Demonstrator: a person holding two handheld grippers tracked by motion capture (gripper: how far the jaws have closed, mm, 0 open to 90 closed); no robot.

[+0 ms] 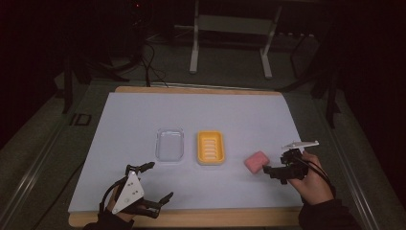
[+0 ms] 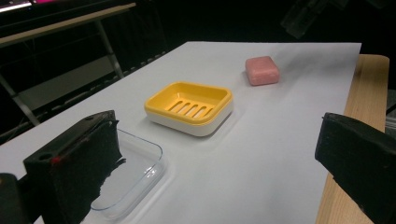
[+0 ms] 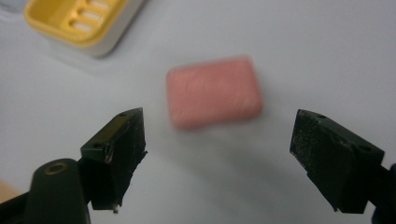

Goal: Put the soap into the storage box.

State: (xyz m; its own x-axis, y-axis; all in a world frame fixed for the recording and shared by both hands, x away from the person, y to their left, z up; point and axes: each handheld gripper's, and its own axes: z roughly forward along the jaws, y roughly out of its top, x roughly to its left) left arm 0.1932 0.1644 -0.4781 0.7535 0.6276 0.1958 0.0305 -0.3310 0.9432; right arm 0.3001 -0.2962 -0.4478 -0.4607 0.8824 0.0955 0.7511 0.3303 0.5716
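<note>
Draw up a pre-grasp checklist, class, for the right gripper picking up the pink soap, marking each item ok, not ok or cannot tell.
1. Right gripper open, nothing held: ok.
2. Pink soap lined up ahead of the gap between its fingers: ok.
3. Soap between the fingers yet: not ok, it lies beyond the tips.
4. Yellow soap dish empty: ok.
5. Left gripper apart from the soap, near the clear lid: ok.
6. Soap slippery: cannot tell.
</note>
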